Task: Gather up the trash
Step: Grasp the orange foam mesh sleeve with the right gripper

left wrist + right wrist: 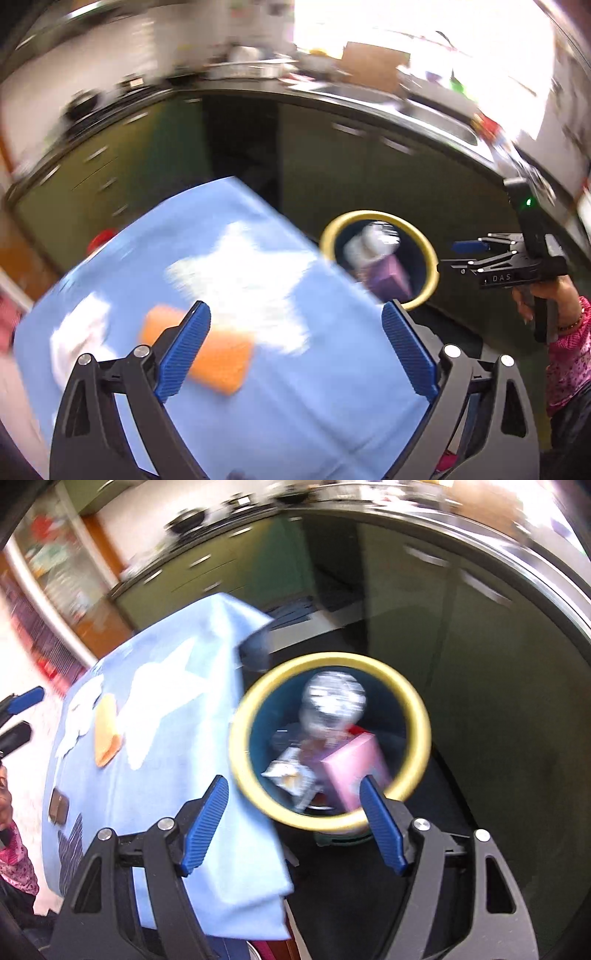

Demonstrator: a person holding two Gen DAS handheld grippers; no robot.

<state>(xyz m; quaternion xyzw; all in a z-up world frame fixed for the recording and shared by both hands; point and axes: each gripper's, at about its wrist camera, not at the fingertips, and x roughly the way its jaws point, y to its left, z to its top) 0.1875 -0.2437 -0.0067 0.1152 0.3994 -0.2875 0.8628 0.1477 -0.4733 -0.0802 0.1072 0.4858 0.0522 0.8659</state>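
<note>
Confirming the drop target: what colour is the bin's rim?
Yellow rim, best seen in the right wrist view.

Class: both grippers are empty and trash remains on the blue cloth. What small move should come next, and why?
Probably bring the open left gripper down onto the orange piece just beneath it. The bin already holds a pink box and foil ball, while white scraps also wait.

The left tongs (295,347) have two blue ribbed fingers (184,350) on black arms with shiny round screws. The right tongs (293,823) look the same: blue ribbed fingers (382,827), black arms, silver screws. Seen from the side, the right tongs (469,247) have white letters "DAS" and a small green light on top. The sleeve (569,365) is pink with a tiny pattern, and there is a bead bracelet (570,325) at the wrist.
</note>
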